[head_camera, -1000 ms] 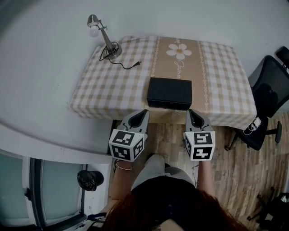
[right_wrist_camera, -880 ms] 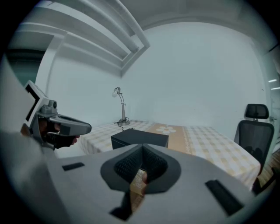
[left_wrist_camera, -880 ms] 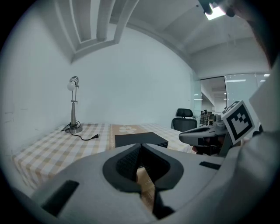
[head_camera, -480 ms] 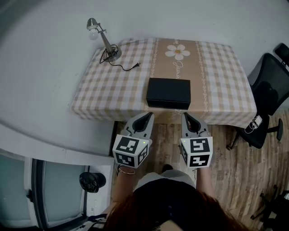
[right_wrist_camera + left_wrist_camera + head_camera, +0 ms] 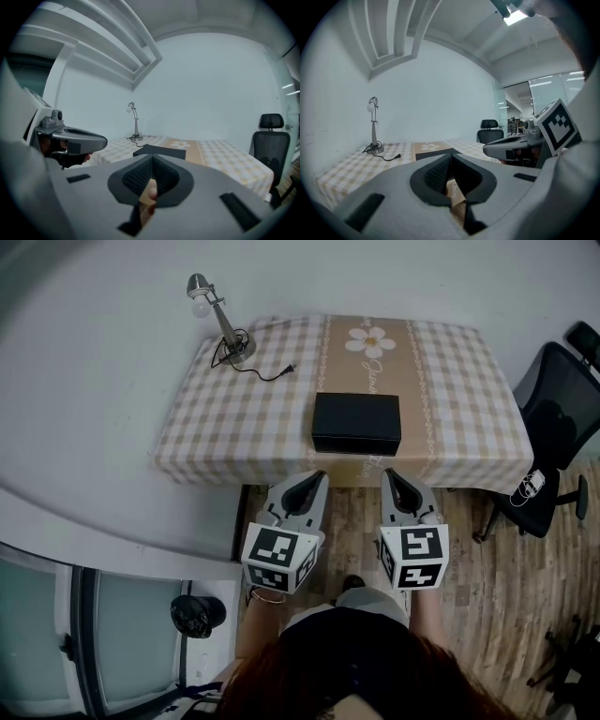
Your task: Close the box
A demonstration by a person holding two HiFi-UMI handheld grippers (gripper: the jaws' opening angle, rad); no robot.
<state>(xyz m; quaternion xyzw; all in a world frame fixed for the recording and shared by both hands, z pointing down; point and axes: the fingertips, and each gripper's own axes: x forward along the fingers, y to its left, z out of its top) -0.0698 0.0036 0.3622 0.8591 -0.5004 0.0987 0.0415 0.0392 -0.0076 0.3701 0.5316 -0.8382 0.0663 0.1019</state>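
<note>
While left claw [image 5: 317,478], right claw [image 5: 390,475] closed: one box [image 5: 356,422], one lamp [image 5: 222,322].

Ahead of the jaws, a matt black box [image 5: 356,423] lies on checked cloth [image 5: 234,409]; the lamp [image 5: 225,326] looks metallic.

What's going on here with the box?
A person holds the left tongs and right tongs side by side just short of the table, both shut and empty. Neither touches the black box, which sits near the table's front edge, lid apparently down. A lamp stands at the far left corner.
</note>
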